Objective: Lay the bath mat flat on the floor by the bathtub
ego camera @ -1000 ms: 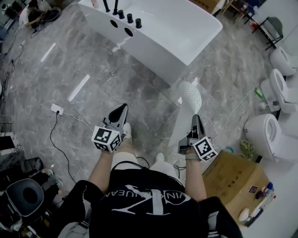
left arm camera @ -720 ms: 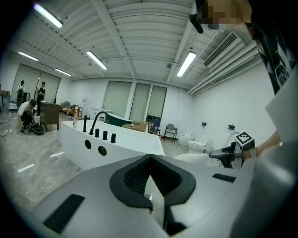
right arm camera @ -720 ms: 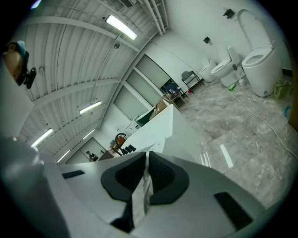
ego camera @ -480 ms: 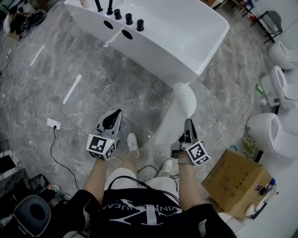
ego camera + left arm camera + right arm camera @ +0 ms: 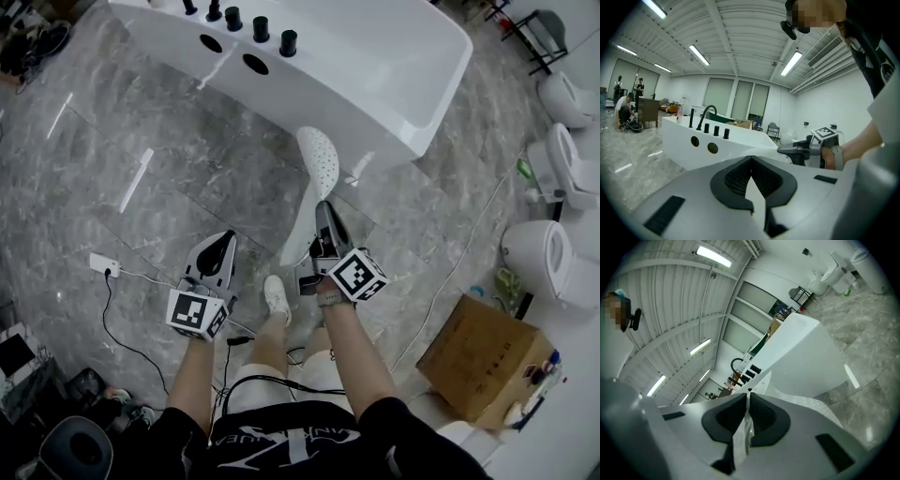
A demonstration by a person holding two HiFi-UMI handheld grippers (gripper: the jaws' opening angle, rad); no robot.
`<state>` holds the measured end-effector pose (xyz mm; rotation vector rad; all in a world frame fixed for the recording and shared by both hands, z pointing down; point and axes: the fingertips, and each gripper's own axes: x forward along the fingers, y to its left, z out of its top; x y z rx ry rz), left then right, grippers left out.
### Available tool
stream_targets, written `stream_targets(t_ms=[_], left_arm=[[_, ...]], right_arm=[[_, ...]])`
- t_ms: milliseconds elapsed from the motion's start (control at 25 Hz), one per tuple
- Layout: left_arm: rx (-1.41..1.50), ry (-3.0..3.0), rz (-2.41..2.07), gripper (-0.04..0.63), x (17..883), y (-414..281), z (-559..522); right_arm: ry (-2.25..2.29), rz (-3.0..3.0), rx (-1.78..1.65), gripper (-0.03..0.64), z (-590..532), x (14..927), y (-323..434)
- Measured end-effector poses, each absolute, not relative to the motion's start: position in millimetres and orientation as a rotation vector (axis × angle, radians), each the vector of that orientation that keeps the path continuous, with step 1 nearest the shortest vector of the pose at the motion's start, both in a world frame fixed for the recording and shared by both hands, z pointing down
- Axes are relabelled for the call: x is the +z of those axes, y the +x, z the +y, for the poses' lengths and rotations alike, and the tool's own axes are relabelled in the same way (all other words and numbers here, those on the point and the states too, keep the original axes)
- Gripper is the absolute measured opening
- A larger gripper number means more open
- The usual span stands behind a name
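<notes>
The person is standing on the grey marble floor (image 5: 141, 122) and facing the white bathtub (image 5: 394, 75), which is lying at 12 o'clock in the head view. Black taps (image 5: 261, 30) are standing in a row on the bathtub's rim.

1. Right gripper (image 5: 326, 217): the jaws are clamping an edge of the white bath mat (image 5: 315, 173). The right gripper view is showing the mat's material pinched between the two black pads. From the jaws, the perforated mat is rising toward 12 o'clock, and its rounded end is overlapping the bathtub's side wall in the head view. The mat is being held up in a curve, not lying flat on the floor.
2. Left gripper (image 5: 223, 247): the jaws are resting together with nothing between them, at 9 o'clock of the right gripper and well apart from the mat.

Each gripper is carrying a cube with black-and-white square markers.

White toilets (image 5: 553, 267) are standing at 3 o'clock. A cardboard box (image 5: 483, 356) is sitting at 4 o'clock; its print is too small to read. A white power strip (image 5: 103, 265) with a black cable is lying at 9 o'clock. The black shirt (image 5: 291, 441) is showing white lettering, too distorted to read with certainty.
</notes>
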<state>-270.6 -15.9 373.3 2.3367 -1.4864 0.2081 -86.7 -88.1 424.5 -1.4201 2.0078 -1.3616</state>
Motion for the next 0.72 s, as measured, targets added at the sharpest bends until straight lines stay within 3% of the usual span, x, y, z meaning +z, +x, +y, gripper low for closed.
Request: stream_targets(t_ms=[360, 720], left_arm=[[0.206, 2.295, -1.529, 0.015, 401.9, -292.1, -15.0], [0.251, 2.357, -1.518, 0.015, 458.2, -277.5, -37.2]], right_arm=[[-1.246, 1.845, -1.345, 0.038, -164.5, 428.1, -182.8], [-1.592, 2.032, -1.344, 0.038, -161.2, 581.3, -143.3]])
